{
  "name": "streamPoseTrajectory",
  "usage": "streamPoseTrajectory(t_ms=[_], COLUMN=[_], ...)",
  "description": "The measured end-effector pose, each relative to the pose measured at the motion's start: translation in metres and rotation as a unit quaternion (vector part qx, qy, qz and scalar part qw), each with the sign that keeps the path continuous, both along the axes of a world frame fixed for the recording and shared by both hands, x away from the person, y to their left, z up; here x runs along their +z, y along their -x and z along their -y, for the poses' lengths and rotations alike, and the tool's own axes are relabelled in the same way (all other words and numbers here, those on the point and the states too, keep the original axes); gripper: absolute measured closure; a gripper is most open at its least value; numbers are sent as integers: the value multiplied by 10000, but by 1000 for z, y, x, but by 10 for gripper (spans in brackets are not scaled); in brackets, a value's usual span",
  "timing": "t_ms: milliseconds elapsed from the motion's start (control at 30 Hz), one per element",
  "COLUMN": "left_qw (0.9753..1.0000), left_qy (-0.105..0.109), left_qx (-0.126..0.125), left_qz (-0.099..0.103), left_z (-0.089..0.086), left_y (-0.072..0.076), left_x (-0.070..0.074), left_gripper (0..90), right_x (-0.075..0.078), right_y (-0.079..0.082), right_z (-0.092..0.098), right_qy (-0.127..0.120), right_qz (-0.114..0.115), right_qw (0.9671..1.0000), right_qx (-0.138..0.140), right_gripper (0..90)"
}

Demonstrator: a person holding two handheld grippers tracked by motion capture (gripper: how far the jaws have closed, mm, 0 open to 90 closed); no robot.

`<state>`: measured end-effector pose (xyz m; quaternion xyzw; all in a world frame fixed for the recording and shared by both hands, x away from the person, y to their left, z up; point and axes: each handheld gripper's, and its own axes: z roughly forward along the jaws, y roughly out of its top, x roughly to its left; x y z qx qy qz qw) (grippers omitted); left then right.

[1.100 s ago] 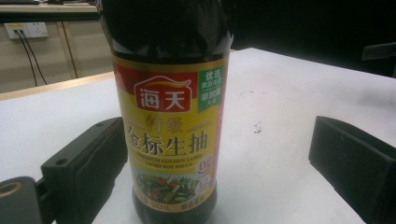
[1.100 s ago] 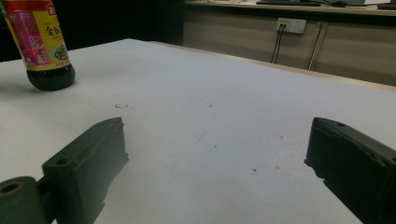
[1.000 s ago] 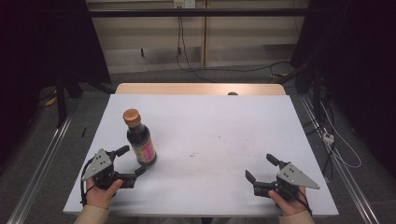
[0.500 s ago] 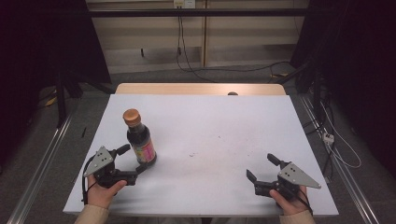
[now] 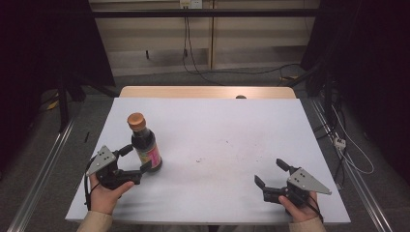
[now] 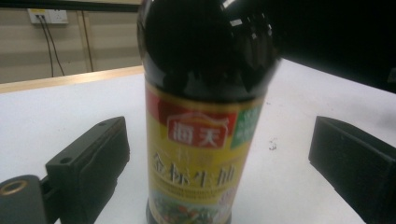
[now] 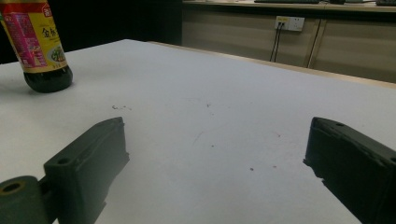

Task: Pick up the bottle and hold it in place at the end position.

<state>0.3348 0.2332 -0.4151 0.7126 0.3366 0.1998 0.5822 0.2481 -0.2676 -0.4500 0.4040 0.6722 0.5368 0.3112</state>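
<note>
**Now: my left claw brackets the soy sauce bottle, my right claw waits wide**

From the high view, my left claw (image 5: 136, 158) sits at the near left of the white surface (image 5: 217, 130), its jaws spread to either side of the base of a dark soy sauce bottle (image 5: 144, 143). The bottle stands upright, orange cap on top, with a red and yellow label around its body. One jaw reaches past the bottle's left side, the other lies by its near right side; I cannot tell from up here whether either jaw touches the glass. My left hand (image 5: 106, 192) grips the tool from below. My right claw (image 5: 273, 173) rests at the near right, well apart from the bottle, jaws wide with nothing between them, held by my right hand (image 5: 299, 211).

Through the left gripper view, the bottle (image 6: 205, 116) stands between my two black jaws. A gap of white surface shows on each side, so the jaws are spread and not closed on it. The label carries Chinese characters.

Through the right gripper view, my jaws stand wide over bare surface (image 7: 219, 107). The bottle (image 7: 44, 44) is at the far left, upright.
</note>
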Motion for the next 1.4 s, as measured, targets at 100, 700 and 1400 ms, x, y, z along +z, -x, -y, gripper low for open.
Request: streamPoseTrajectory(t_ms=[100, 700, 1400], left_qw=[10000, 9999, 9997], left_qy=[31, 49, -96], left_qx=[28, 28, 121], left_qz=[20, 120, 168], left_z=[2, 10, 20], left_y=[-2, -19, -27], left_x=[3, 15, 16], left_gripper=[48, 102, 182], right_x=[0, 0, 0], right_y=[0, 0, 0], right_z=[0, 0, 1], right_qy=[-3, -5, -17], right_qz=[1, -2, -2], right_qw=[10000, 10000, 10000], right_qx=[1, 6, 4], right_gripper=[48, 51, 53])
